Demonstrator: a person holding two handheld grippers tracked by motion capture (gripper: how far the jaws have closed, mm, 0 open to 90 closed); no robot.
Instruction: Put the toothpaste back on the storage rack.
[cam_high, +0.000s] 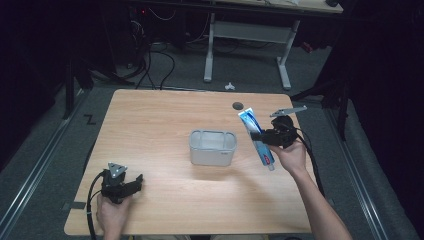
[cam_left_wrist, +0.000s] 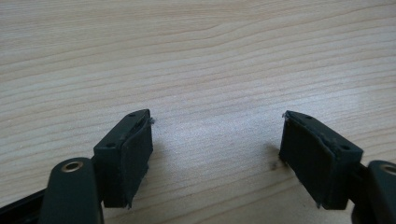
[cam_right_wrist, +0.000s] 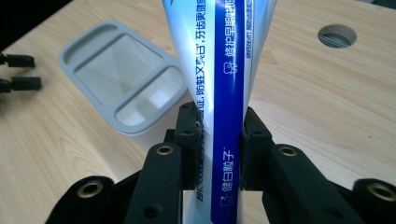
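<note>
The tube (cam_high: 256, 137) of toothpaste, blue and white, is clamped across its middle by the right gripper (cam_high: 263, 136), raised above the table (cam_high: 150, 120) just right of the grey bin (cam_high: 212, 147); in the right gripper view the two black pads pinch the tube (cam_right_wrist: 219, 93) flat, its length running up and away from the jaws. The step in hand looks like carrying the tube over to drop it in the bin. To do that well, the grip should stay firm on the soft body, since a squeezed tube can slide or bend; the lower end, hanging below the hand in the high view, must pass above the bin's near rim before the jaws part, and the tube is best turned to line up with the bin's long side so it falls in rather than bridging the edges. The bin (cam_right_wrist: 123, 79) is empty and open, so nothing blocks the drop. The left gripper (cam_high: 122, 186) rests low at the near left of the table, well apart from the bin, its jaws spread wide with bare wood between them. A round cable hole (cam_high: 238, 105) lies beyond the tube at the far edge, out of the way.
</note>
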